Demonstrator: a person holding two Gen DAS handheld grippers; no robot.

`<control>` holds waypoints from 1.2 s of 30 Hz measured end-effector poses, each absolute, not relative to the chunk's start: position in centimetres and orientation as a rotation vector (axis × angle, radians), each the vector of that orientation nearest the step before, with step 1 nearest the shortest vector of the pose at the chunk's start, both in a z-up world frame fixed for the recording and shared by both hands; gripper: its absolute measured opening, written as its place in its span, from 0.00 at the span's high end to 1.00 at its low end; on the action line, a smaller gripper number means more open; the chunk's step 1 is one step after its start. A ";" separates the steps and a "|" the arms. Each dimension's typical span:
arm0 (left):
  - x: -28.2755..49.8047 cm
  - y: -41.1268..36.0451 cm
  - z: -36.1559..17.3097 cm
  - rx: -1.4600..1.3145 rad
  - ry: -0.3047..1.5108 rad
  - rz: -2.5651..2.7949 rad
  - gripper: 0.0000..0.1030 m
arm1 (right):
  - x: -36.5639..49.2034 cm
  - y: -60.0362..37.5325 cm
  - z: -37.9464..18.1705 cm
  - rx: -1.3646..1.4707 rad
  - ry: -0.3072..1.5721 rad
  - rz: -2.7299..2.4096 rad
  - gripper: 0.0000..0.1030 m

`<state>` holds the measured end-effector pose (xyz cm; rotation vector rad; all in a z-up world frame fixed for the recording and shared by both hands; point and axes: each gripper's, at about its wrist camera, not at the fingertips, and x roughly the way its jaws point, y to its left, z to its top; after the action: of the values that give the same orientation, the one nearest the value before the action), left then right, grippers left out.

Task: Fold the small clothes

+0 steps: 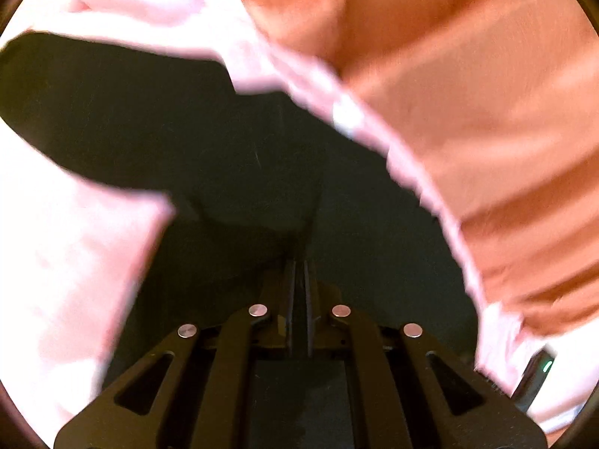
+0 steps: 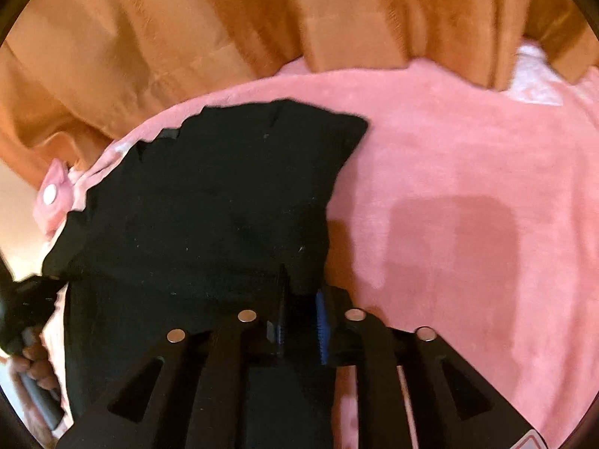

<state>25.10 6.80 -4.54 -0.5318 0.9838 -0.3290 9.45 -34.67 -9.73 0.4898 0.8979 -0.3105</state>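
A black garment (image 1: 149, 119) lies spread on a pink fleece blanket (image 1: 56, 243). In the left wrist view my left gripper (image 1: 299, 262) has its jaws together, and a thin ridge of the black cloth rises from its tips. In the right wrist view the same black garment (image 2: 209, 194) lies ahead and to the left. Its near right corner hangs between the blue pads of my right gripper (image 2: 301, 292), whose jaws stand narrow on the fabric. The cloth hides both fingertips.
An orange curtain (image 2: 187, 18) hangs along the far edge of the blanket (image 2: 449, 187), and it fills the right of the left wrist view (image 1: 468, 75). A pink tab with a white snap (image 2: 52, 194) lies at the left. A hand (image 2: 33, 366) grips a handle at the lower left.
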 end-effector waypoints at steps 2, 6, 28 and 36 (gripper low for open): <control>26.0 10.2 -3.1 -0.569 0.930 -0.254 0.73 | 9.0 -33.9 -8.3 0.473 0.869 -0.322 0.80; 27.8 21.0 -4.0 -0.733 0.867 0.052 0.51 | 8.9 -31.8 -6.5 0.392 0.808 -0.311 0.73; 27.7 8.6 3.7 -0.367 0.597 -0.180 0.97 | 10.7 -27.7 -5.8 0.306 0.772 -0.236 0.59; 19.9 -11.3 -5.6 -0.080 0.917 -0.514 0.54 | 9.3 -29.8 -7.0 0.285 0.840 -0.270 0.58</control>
<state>19.87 -11.31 -5.64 -0.0798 0.9168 -0.5137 9.33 -29.75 -7.00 0.2854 0.8400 -0.2703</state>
